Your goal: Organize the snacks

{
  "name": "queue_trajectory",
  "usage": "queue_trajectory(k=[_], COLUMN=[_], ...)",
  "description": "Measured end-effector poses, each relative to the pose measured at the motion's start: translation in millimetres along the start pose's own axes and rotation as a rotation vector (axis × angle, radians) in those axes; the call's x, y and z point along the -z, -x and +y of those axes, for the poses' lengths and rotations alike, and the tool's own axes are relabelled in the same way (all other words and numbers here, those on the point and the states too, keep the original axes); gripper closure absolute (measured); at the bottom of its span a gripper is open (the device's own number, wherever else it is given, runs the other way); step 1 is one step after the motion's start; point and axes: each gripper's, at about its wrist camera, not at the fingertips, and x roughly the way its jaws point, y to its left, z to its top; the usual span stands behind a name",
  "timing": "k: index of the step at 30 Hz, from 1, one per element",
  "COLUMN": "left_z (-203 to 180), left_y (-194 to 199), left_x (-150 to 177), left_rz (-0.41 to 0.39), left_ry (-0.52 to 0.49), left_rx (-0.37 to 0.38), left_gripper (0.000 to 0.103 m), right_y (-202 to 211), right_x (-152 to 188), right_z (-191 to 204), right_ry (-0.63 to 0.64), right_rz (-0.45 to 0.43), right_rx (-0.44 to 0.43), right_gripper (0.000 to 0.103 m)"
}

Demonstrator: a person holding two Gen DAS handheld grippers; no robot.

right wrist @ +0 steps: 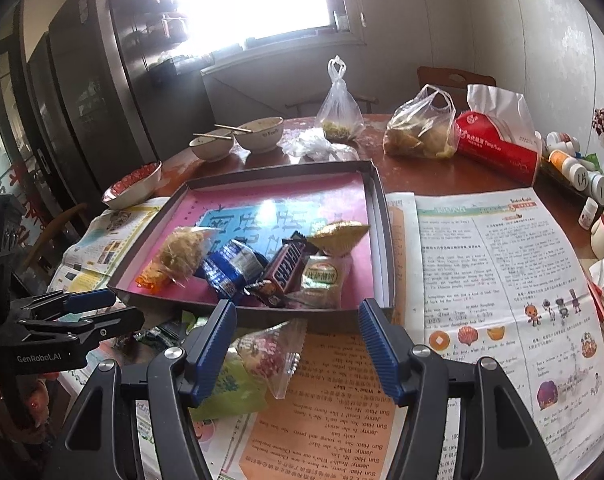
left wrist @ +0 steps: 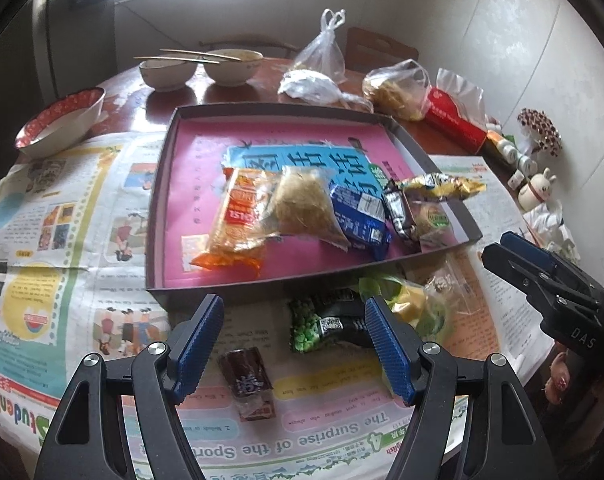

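A shallow dark-rimmed tray (left wrist: pixel 262 276) with a pink lining holds several snacks: an orange packet (left wrist: pixel 238 220), a clear bag of brown floss (left wrist: pixel 302 204), a blue packet (left wrist: pixel 359 216), a Snickers bar (right wrist: pixel 286 268) and a gold-wrapped one (left wrist: pixel 441 186). In front of the tray, on newspaper, lie a green pea packet (left wrist: pixel 325 324), a small brown packet (left wrist: pixel 248 384), a clear packet with red bits (right wrist: pixel 274 356) and a green wrapper (right wrist: pixel 226 388). My left gripper (left wrist: pixel 294 304) hangs open over the pea packet and brown packet. My right gripper (right wrist: pixel 297 306) hangs open above the clear packet.
Newspaper (right wrist: pixel 481 264) covers the near table. Behind the tray stand two bowls with chopsticks (left wrist: pixel 198 66), a red-patterned bowl (left wrist: pixel 62 120), tied plastic bags (right wrist: pixel 417 132) and a red tissue pack (right wrist: pixel 497 148). Small bottles and figurines (left wrist: pixel 529 176) line the right edge.
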Motion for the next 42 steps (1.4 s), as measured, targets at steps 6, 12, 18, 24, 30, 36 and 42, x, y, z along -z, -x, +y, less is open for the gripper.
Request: queue_trajectory(k=[6, 12, 18, 24, 30, 36, 42], left_z=[-6, -13, -17, -19, -19, -20, -18], left_y=[-11, -21, -24, -27, -27, -29, -32], left_x=[3, 7, 7, 8, 9, 10, 10], left_rz=[0.030, 0.060, 0.066, 0.072, 0.078, 0.083, 0.089], left_ry=[-0.018, -0.046, -0.057, -0.065, -0.076, -0.088, -0.084], left_rx=[-0.006, -0.024, -0.022, -0.019, -0.028, -0.048, -0.054], left_gripper=[0.028, 0.028, 0.028, 0.028, 0.028, 0.028, 0.028], right_y=[-8, -19, -26, -29, -28, -27, -28], right_x=[8, 13, 15, 17, 16, 16, 17], right_z=[-5, -9, -11, -10, -7, -2, 3], right_ry=[-0.014, -0.031, -0.037, -0.037, -0.035, -0.037, -0.030], right_rz=[0.032, 0.068, 0.086, 0.088, 0.085, 0.084, 0.085], right_rx=[-0.001, -0.012, -0.020, -0.030, -0.057, -0.087, -0.119], right_gripper=[0.040, 0.040, 0.040, 0.040, 0.040, 0.040, 0.040])
